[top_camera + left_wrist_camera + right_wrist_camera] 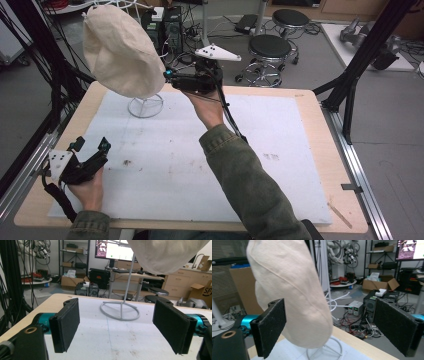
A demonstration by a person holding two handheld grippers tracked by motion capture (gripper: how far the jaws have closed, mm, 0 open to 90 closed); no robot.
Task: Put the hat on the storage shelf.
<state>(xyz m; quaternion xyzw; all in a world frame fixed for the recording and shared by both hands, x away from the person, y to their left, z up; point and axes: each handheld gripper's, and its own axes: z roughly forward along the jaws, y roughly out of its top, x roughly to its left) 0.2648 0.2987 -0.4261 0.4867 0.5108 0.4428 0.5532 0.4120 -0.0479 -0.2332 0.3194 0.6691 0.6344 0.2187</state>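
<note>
A cream cloth hat (120,50) hangs tilted on a white wire stand (145,106) at the table's far left. My right gripper (168,75) is held up in the air beside the hat's lower right edge, jaws open. In the right gripper view the hat (289,290) hangs just ahead of the right gripper (332,322), nearer the left pad (272,327); I cannot tell whether they touch. My left gripper (91,145) rests low at the near left, open and holding nothing. In its view, the left gripper (117,315) faces the stand's ring base (120,311) under the hat (165,255).
A white mat (280,150) covers the wooden table (320,130). Black frame posts (360,65) rise at the right, and cables hang at the far left. Two stools (270,50) and computer boxes (165,25) stand on the floor behind the table.
</note>
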